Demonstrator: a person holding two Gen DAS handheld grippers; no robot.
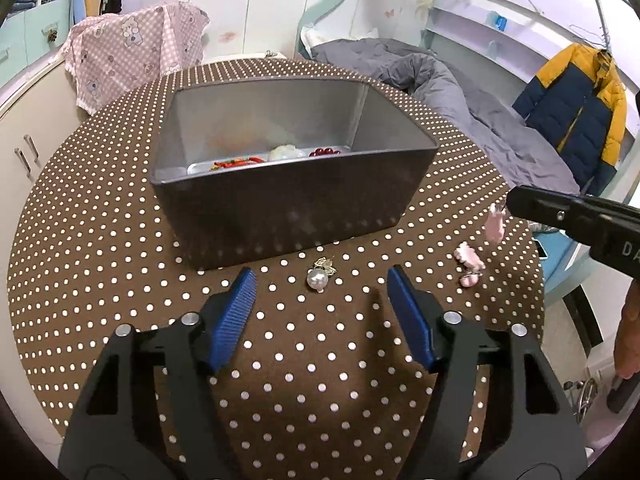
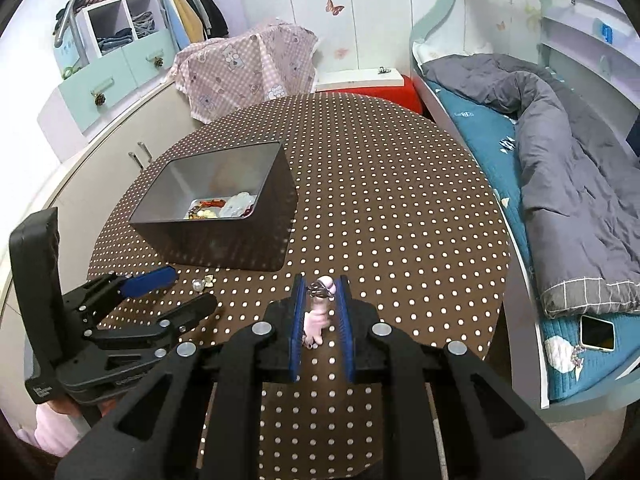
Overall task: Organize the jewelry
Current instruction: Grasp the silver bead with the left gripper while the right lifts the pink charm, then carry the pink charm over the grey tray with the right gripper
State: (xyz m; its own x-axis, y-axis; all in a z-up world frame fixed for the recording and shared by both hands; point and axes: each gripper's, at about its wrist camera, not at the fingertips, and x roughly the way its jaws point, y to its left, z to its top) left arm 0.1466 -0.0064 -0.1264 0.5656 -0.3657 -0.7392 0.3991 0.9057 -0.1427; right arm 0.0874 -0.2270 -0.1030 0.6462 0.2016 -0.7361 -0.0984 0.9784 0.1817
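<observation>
My left gripper (image 1: 321, 280) jaws apart, pearl charm (image 1: 319, 276) on dotted tablecloth (image 1: 120, 240) just ahead between tips, untouched. Grey box (image 1: 288, 184) beyond. Only right wrist view shows box's gold pieces (image 2: 204, 213); left sees red beads (image 1: 325, 152). My right gripper (image 2: 320, 294) clamped on pink charm (image 2: 316, 316), lifted off cloth, probably plush. Second pink piece (image 1: 469, 264) lies right of pearl.

The left tool (image 1: 322, 278) is a black plastic frame with cut-out windows, round silver rivets at its pivots and two blue ribbed pads (image 1: 240, 300). The right tool (image 2: 320, 292) has the same black frame, silver rivets and blue pads (image 2: 298, 304). In the right wrist view the left tool carries a tall black handle with small white lettering, and a pale pink sleeve (image 2: 52, 428) shows below it.
</observation>
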